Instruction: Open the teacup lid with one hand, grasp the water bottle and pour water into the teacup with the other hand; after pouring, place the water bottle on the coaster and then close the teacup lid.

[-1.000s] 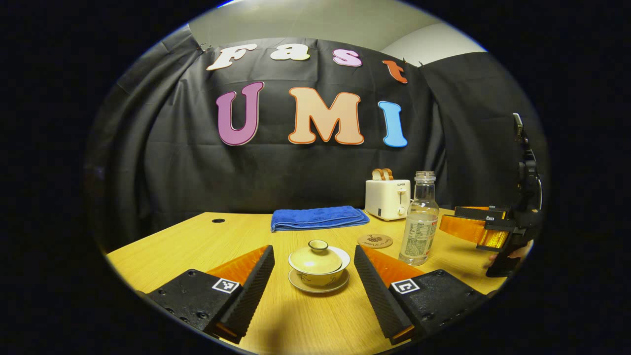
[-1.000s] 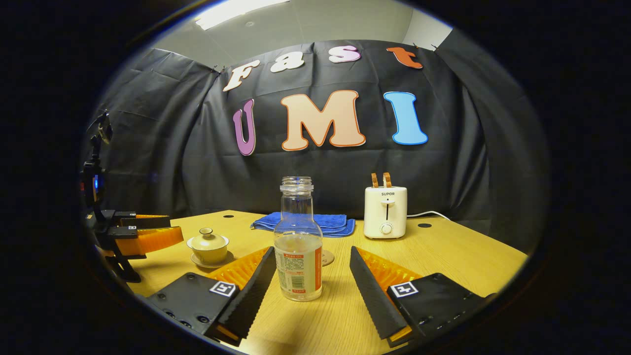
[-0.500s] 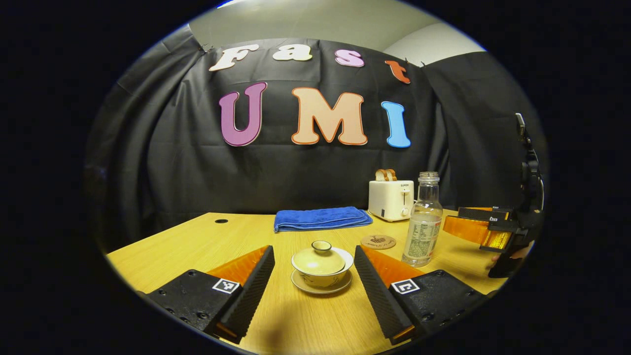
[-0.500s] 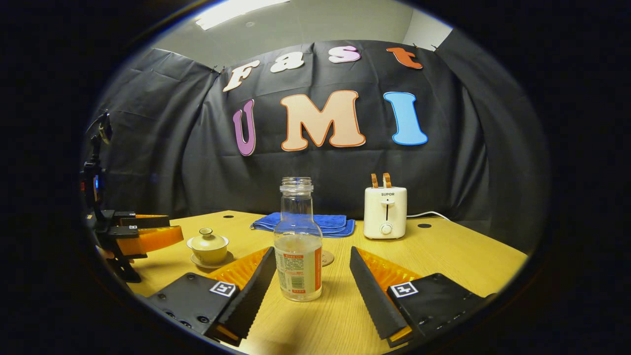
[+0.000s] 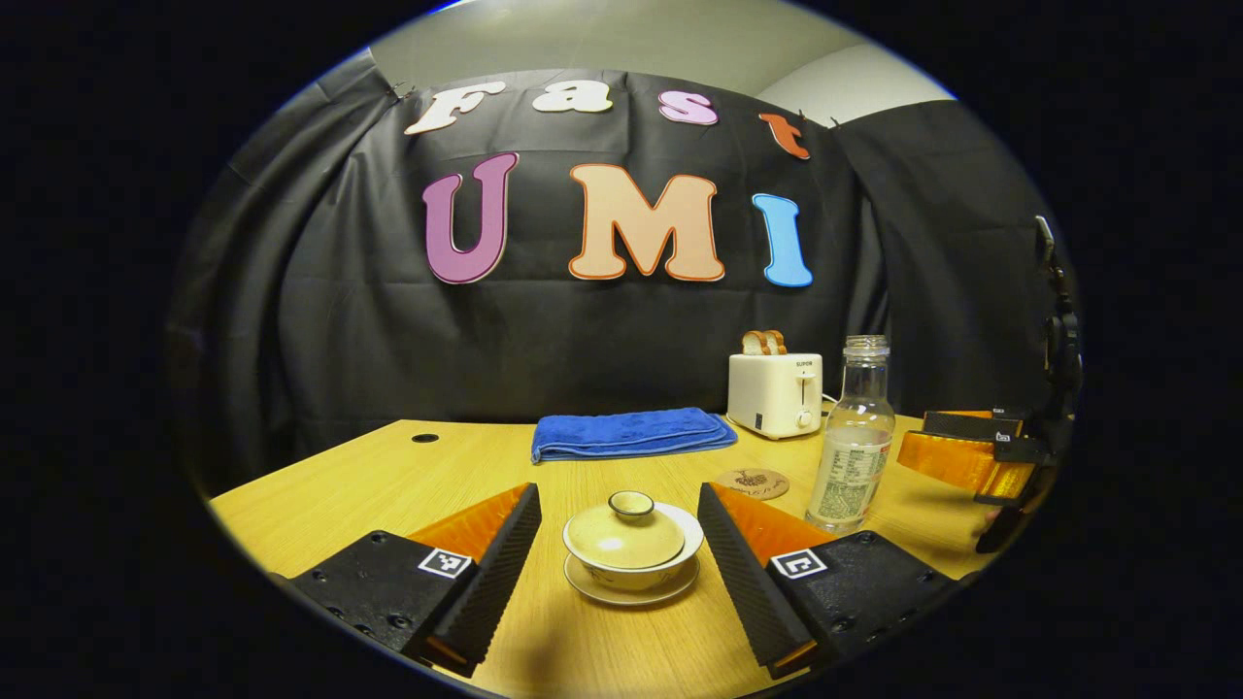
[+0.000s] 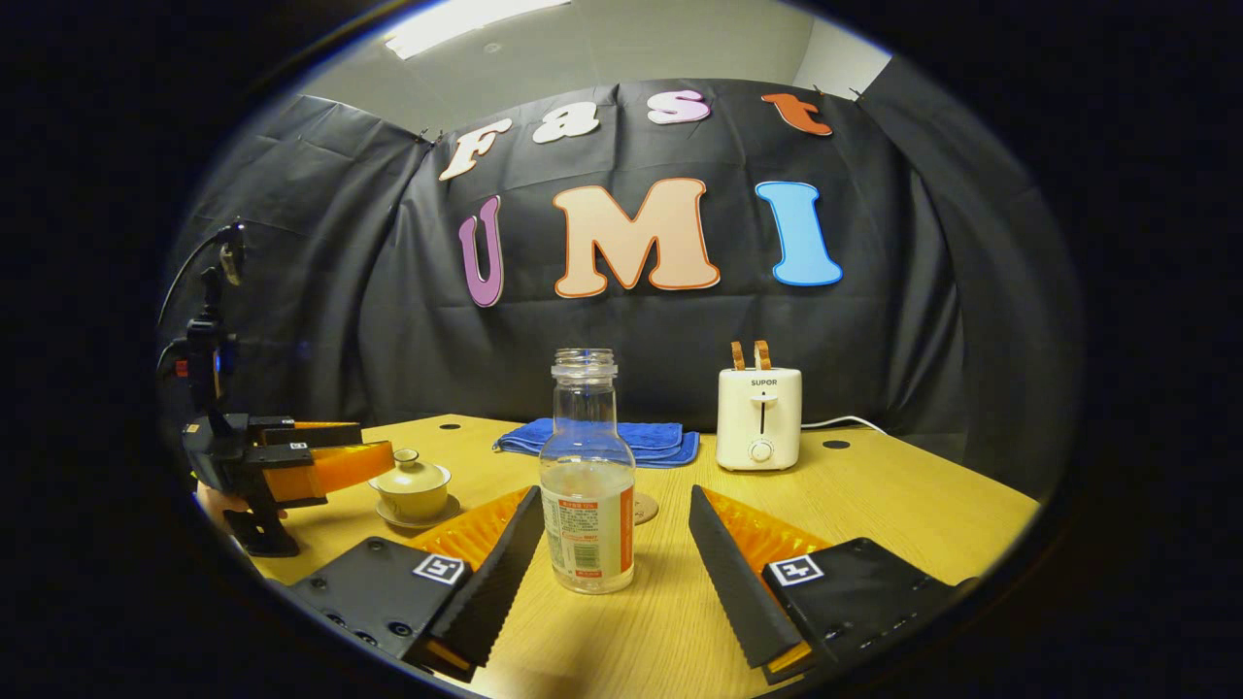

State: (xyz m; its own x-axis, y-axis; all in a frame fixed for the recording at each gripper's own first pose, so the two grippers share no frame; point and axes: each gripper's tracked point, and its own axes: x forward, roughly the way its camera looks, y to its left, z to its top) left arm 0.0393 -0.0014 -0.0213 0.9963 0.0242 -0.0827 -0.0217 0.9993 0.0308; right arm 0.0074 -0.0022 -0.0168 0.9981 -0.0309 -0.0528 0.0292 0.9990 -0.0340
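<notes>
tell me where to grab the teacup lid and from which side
Grip the small round knob on top of the teacup lid, coming down from above with the open left gripper. The lid is a low dome sitting flush in the cup, so the raised knob is likely the only part the fingers can pinch.

A cloth-walled booth with a pale wooden worktop under ceiling light.

Black cloth (image 6: 320,272) hangs in creased folds behind the worktop (image 6: 903,505), with a grey-white wall and ceiling above it and a bright ceiling light panel (image 6: 466,19) at the top of the right gripper view. The worktop has round cable holes (image 5: 424,438) near its back edge. A folded blue towel (image 5: 631,432) and a white toaster (image 6: 759,417) holding toast stand toward the back.
</notes>
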